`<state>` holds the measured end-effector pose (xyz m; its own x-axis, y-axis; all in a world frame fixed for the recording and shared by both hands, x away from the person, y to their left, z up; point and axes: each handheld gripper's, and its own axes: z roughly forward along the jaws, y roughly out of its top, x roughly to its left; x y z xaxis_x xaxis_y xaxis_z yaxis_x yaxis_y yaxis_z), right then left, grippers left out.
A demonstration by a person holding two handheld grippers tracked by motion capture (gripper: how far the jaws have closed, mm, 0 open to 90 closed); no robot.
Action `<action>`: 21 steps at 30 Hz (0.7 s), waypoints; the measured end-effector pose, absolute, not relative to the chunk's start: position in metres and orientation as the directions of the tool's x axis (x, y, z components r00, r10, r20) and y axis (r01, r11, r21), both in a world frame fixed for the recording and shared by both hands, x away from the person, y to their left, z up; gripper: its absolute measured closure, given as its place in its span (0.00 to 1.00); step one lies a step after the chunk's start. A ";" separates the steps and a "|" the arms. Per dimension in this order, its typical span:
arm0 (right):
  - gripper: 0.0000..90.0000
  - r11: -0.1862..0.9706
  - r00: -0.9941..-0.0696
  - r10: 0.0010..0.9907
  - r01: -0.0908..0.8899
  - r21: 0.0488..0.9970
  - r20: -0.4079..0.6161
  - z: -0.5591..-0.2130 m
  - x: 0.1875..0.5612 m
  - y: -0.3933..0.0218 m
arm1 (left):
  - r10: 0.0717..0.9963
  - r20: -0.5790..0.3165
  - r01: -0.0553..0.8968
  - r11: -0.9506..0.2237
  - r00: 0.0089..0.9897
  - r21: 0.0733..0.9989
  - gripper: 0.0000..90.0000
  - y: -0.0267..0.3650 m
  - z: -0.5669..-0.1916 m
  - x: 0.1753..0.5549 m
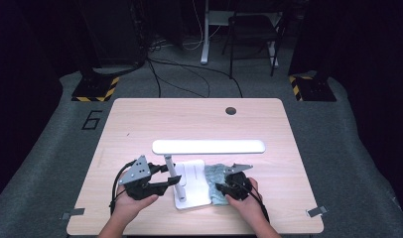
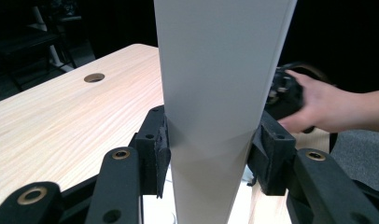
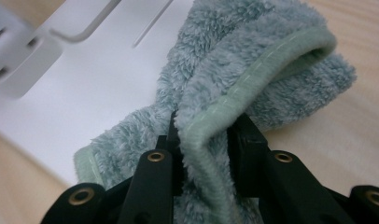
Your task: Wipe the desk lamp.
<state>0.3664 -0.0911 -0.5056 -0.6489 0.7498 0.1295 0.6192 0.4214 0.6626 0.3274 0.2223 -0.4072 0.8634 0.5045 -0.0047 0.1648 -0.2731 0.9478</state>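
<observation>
Grippers on lamp and cloth
Left gripper (image 2: 211, 154) clamps the smooth white lamp post (image 2: 220, 93); right gripper (image 3: 204, 140) pinches a fluffy pale-green hemmed cloth (image 3: 253, 60) beside the flat base (image 3: 108, 70).

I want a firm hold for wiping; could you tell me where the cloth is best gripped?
Grip the cloth at its folded, stitched hem, coming from the table's near side beside the lamp: the hem stands up as a ridge, as the right claw pinches it.
</observation>
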 end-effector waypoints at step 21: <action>0.78 0.419 -0.637 0.766 0.598 0.683 0.088 -0.507 0.336 -0.089 | 0.477 -0.038 0.177 -0.251 0.878 0.952 0.59 0.224 -0.409 0.330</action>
<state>0.3357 -0.0885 -0.5069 -0.6373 0.7656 0.0881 0.5982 0.4194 0.6828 0.3305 0.2244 -0.4095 0.8781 0.4770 -0.0380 0.1774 -0.2507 0.9517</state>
